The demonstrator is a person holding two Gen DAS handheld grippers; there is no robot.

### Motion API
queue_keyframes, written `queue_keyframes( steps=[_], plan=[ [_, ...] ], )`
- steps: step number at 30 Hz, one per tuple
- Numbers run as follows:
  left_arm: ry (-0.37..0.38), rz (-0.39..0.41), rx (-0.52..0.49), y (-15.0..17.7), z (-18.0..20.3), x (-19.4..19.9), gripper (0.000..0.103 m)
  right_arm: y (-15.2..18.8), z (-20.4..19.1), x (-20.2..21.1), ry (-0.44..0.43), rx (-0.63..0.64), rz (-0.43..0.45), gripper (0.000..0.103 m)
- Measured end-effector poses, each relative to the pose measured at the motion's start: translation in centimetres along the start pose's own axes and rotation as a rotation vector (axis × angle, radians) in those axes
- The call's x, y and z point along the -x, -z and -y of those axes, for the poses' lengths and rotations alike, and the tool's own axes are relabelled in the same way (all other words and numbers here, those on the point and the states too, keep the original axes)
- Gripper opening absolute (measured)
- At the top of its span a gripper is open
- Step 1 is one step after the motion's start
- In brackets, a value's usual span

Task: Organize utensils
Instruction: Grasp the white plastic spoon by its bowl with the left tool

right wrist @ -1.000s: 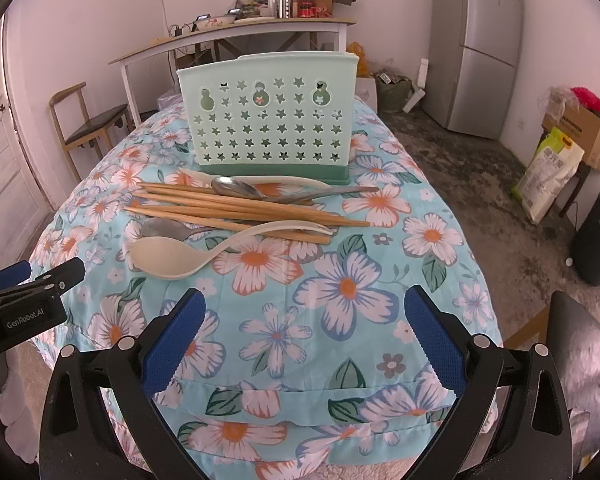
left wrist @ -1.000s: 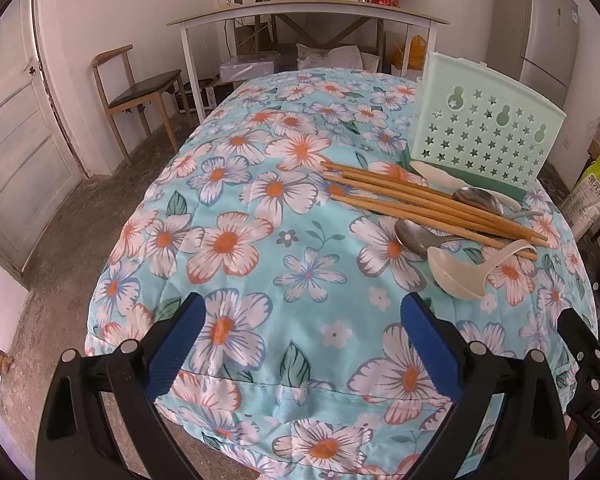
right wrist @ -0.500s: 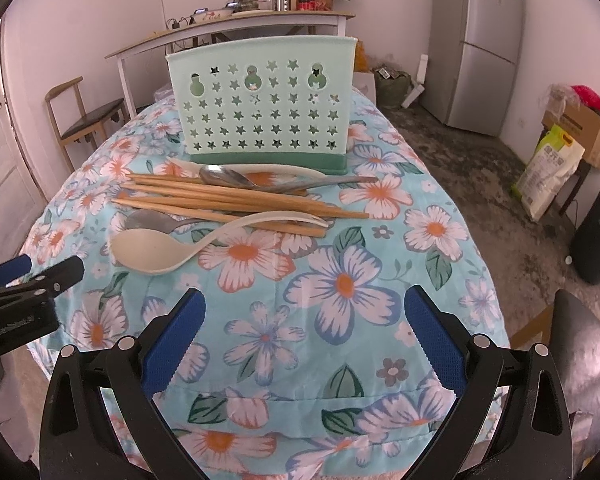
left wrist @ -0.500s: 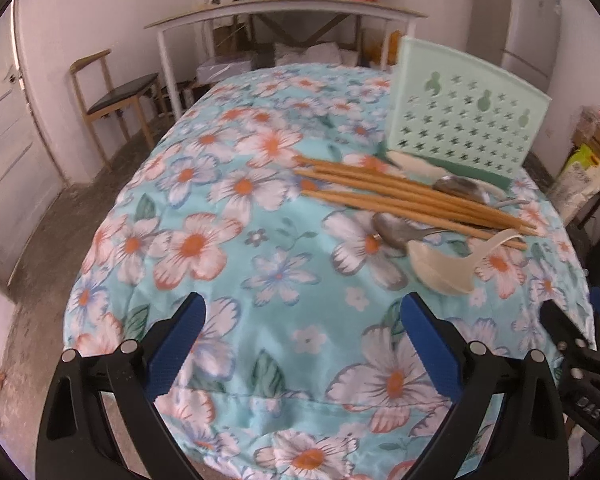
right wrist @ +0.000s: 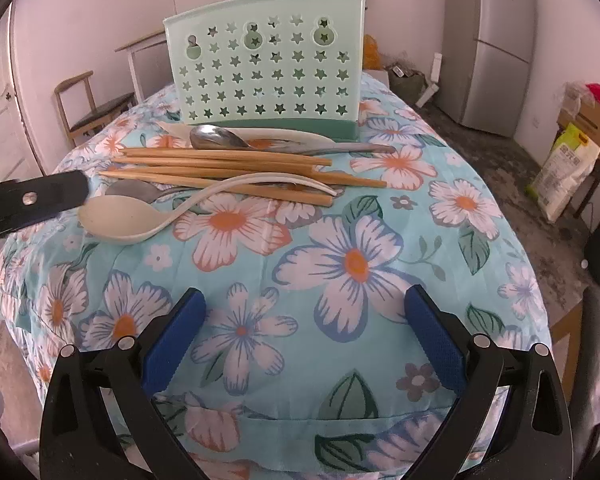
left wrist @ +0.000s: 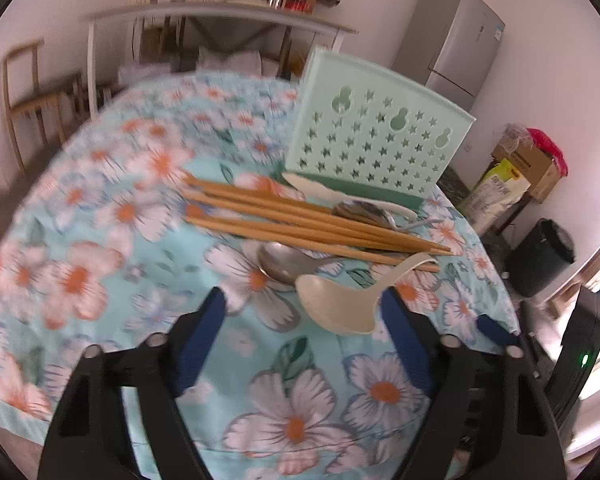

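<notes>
Several wooden chopsticks [left wrist: 300,224] [right wrist: 228,168] lie in a pile on the floral cloth in front of a mint-green utensil holder [left wrist: 376,136] [right wrist: 268,68] with star holes. A cream plastic spoon [left wrist: 340,304] [right wrist: 128,220] lies nearest, with a metal spoon [left wrist: 284,260] [right wrist: 136,190] beside it. Another metal spoon [right wrist: 216,138] and a white spoon [right wrist: 284,136] lie against the holder's base. My left gripper [left wrist: 304,316] hangs just short of the cream spoon's bowl, its jaws closing with nothing pressed between them. My right gripper [right wrist: 300,320] is open over bare cloth, nearer than the pile.
The round table's cloth [right wrist: 356,264] drops off at every side. A wooden chair [right wrist: 88,108] and a long white table [left wrist: 220,16] stand behind, a fridge [right wrist: 496,40] at the back right, a dark bin [left wrist: 540,256] and a sack [right wrist: 564,172] on the floor at the right.
The left gripper has swung right toward the cream spoon and its jaws have narrowed. The right gripper has sunk lower toward the cloth, and the holder looms larger in its view.
</notes>
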State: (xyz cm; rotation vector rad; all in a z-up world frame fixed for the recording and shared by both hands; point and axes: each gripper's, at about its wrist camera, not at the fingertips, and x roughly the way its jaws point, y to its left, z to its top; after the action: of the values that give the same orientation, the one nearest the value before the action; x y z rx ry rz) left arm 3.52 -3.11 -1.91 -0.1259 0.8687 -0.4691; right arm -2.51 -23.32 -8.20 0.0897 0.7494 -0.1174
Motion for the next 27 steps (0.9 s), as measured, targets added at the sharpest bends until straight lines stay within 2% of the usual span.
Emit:
queue_keyframes(
  steps=[4,8,13,17,23,27],
  plan=[
    [0.067,-0.087,0.094,-0.2,-0.8,-1.9,0.054,0.0,0.1,0.1,-0.013,-0.008,0.007,0.095],
    [0.072,-0.137,0.156,0.0,-1.5,-3.0,0.041,0.1,0.5,0.2,-0.024,-0.014,0.011,0.095],
    [0.041,-0.145,0.196,0.2,-2.0,-3.2,0.027,0.1,0.8,0.4,-0.044,-0.019,0.009,0.095],
    [0.029,-0.141,0.217,0.5,-2.7,-3.1,0.009,0.0,0.9,0.4,-0.055,-0.016,0.001,0.095],
    [0.038,-0.139,0.213,1.1,-4.0,-1.4,0.006,-0.5,1.6,1.0,-0.103,-0.007,-0.021,0.095],
    [0.017,-0.141,0.198,1.6,-5.6,0.2,0.006,-1.3,2.3,2.9,-0.078,0.016,0.04,0.095]
  ],
)
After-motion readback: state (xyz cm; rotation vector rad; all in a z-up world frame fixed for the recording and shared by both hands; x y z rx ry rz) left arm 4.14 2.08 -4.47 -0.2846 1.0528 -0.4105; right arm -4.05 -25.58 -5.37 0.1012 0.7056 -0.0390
